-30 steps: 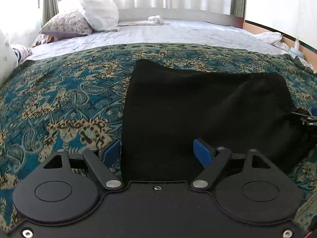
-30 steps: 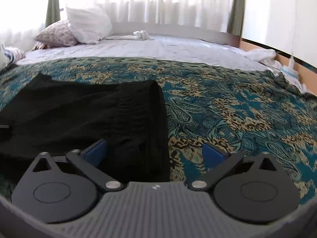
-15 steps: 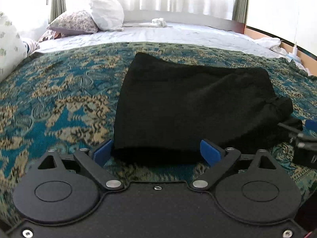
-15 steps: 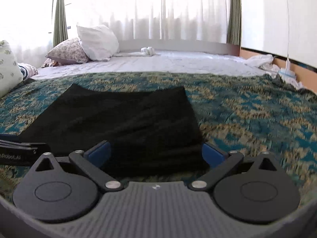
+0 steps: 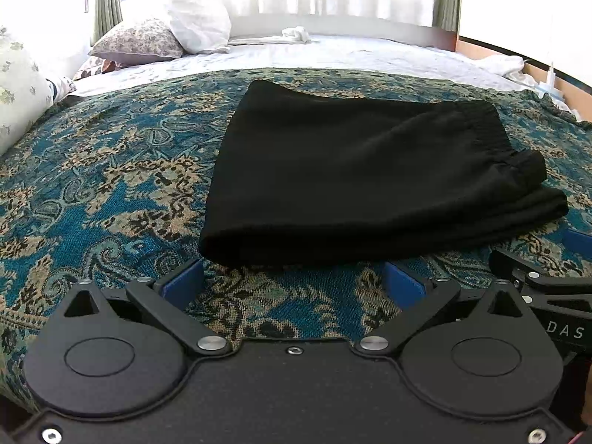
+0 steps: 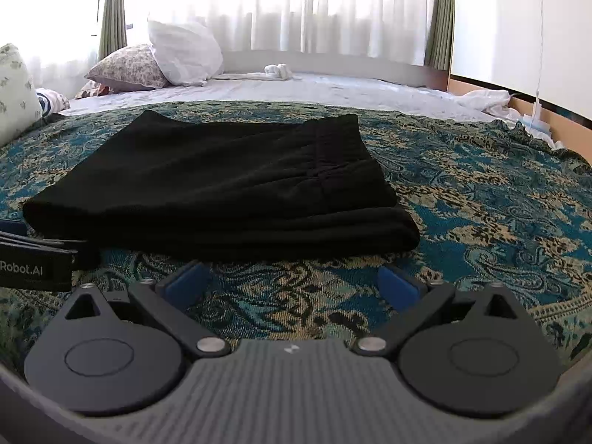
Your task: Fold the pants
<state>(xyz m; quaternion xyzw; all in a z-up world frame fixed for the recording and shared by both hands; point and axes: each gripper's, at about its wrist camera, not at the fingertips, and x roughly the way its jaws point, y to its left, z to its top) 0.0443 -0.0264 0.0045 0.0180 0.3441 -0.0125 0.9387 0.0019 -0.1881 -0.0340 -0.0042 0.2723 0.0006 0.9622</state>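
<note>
The black pants [image 5: 351, 177] lie folded in a flat bundle on the patterned bedspread [image 5: 111, 192], elastic waistband at the right. My left gripper [image 5: 292, 281] hovers just short of their near edge; its jaws are opening, with only bedspread between the blue pads. In the right wrist view the pants [image 6: 222, 185] sit ahead and to the left. My right gripper [image 6: 294, 281] stands open over bare bedspread [image 6: 481, 203], holding nothing. Each gripper shows at the edge of the other's view: the right one [image 5: 547, 288], the left one [image 6: 37, 255].
Beyond the bedspread lies a white sheet with a flowered pillow [image 5: 137, 42], a white pillow [image 5: 196, 24] and a small white cloth [image 5: 294, 33]. Another pillow [image 5: 18, 103] rests at the far left. Crumpled white fabric [image 6: 484, 101] and a wooden edge are at the right.
Both grippers have drawn back from the pants, which now lie wholly beyond the fingertips. The left jaws have spread wider. The pants rest folded and still.
</note>
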